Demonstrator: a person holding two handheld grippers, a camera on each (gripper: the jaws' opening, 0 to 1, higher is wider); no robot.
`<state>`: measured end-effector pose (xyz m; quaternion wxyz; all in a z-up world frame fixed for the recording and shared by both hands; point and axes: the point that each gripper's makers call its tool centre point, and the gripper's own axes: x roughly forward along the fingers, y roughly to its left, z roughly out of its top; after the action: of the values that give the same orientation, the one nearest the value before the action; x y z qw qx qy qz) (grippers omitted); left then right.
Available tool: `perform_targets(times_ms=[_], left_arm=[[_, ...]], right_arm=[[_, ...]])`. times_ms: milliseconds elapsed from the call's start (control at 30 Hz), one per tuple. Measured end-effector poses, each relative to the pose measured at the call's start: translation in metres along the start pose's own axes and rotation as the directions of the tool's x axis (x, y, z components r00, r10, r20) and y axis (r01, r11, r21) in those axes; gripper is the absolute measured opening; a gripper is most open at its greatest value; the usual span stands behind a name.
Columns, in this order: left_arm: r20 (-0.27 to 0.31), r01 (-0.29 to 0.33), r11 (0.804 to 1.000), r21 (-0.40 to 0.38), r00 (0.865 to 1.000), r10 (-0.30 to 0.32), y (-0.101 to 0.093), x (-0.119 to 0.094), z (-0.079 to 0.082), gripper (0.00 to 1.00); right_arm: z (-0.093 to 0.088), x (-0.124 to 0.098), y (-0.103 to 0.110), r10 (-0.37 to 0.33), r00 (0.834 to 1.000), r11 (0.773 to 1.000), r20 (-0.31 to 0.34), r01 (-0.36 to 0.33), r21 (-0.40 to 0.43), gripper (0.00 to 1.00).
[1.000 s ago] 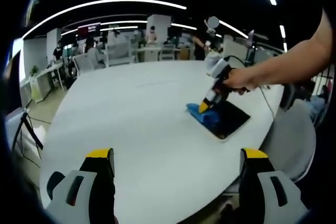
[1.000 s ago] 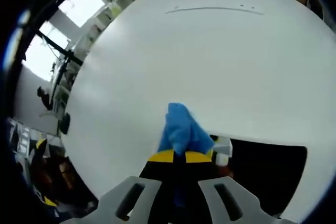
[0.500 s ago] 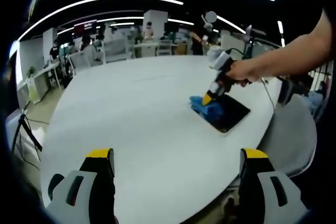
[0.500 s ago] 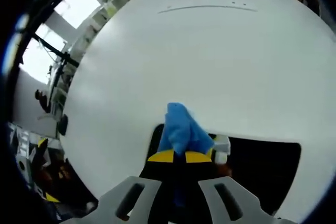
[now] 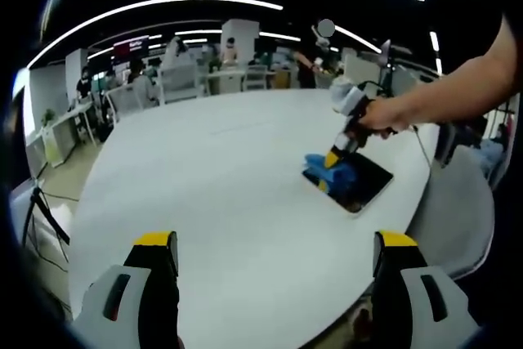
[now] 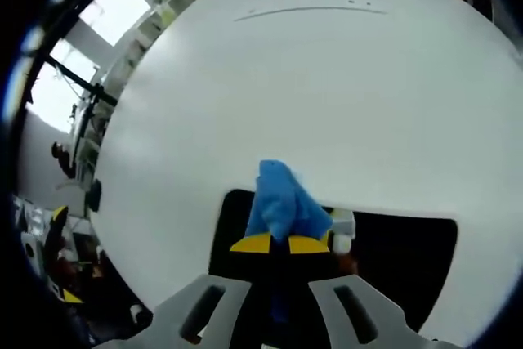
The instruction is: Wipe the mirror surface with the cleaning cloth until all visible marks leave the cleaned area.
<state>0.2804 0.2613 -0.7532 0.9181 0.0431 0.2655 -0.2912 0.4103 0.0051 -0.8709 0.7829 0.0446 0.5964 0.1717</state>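
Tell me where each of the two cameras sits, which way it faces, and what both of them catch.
Left gripper view: rides on the left gripper, held back off the near edge of the white table, jaws apart and empty. It looks across the table at the right gripper pressing the blue cloth on the mirror. A person's hand and forearm show.
Right gripper view: rides on the right gripper, looking steeply down at the blue cloth clamped between its jaws over the mirror.
Shared: cloth, mirror, table.
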Motion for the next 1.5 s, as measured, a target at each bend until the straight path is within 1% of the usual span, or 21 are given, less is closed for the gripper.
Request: perform_targets(times_ms=[367, 433, 567, 667, 767, 900, 967, 1067, 1167, 1267, 1500], left_arm=[[0.002, -0.008, 1.000, -0.001, 1.000, 0.008, 0.000, 0.001, 0.004, 0.99], [0.006, -0.010, 1.000, -0.006, 1.000, 0.010, 0.000, 0.001, 0.004, 0.99], [0.005, -0.005, 1.000, -0.006, 1.000, 0.005, -0.002, 0.002, 0.004, 0.99], [0.005, -0.004, 1.000, -0.010, 1.000, 0.004, -0.003, 0.003, 0.003, 0.99], [0.008, -0.009, 1.000, -0.014, 1.000, 0.009, -0.002, 0.002, 0.003, 0.99], [0.008, -0.011, 1.000, -0.013, 1.000, 0.011, -0.001, 0.002, 0.003, 0.99], [0.010, -0.012, 1.000, -0.014, 1.000, 0.012, -0.002, 0.002, 0.003, 0.99], [0.011, -0.012, 1.000, -0.015, 1.000, 0.012, -0.002, 0.003, 0.003, 0.99], [0.016, -0.010, 1.000, -0.015, 1.000, 0.011, -0.004, 0.003, 0.005, 0.99], [0.016, -0.009, 1.000, -0.014, 1.000, 0.009, -0.005, 0.003, 0.005, 0.99], [0.021, -0.005, 1.000, -0.014, 1.000, 0.006, -0.006, 0.005, 0.007, 0.99]], right_arm=[[0.002, 0.002, -0.003, 0.011, 1.000, 1.000, 0.002, -0.011, 0.000, 0.00], [0.006, 0.008, -0.006, 0.013, 1.000, 1.000, 0.008, -0.013, -0.007, 0.00], [0.003, 0.005, -0.004, 0.004, 1.000, 1.000, 0.020, -0.004, -0.021, 0.00], [-0.002, 0.002, -0.001, -0.003, 1.000, 1.000, 0.022, 0.003, -0.028, 0.00], [-0.007, 0.000, 0.000, 0.007, 1.000, 0.999, 0.010, -0.006, -0.039, 0.00], [-0.011, -0.001, 0.001, 0.019, 1.000, 0.999, 0.022, -0.018, -0.045, 0.00], [-0.012, -0.002, 0.002, 0.015, 1.000, 0.999, 0.026, -0.014, -0.049, 0.00], [-0.017, -0.002, 0.004, 0.024, 1.000, 0.998, 0.014, -0.023, -0.051, 0.00], [-0.022, -0.003, 0.005, 0.030, 0.999, 0.999, 0.016, -0.029, -0.037, 0.00], [-0.026, -0.006, 0.006, 0.026, 0.999, 1.000, 0.024, -0.026, 0.003, 0.00], [-0.033, -0.010, 0.008, 0.020, 0.999, 1.000, 0.031, -0.021, 0.010, 0.00]])
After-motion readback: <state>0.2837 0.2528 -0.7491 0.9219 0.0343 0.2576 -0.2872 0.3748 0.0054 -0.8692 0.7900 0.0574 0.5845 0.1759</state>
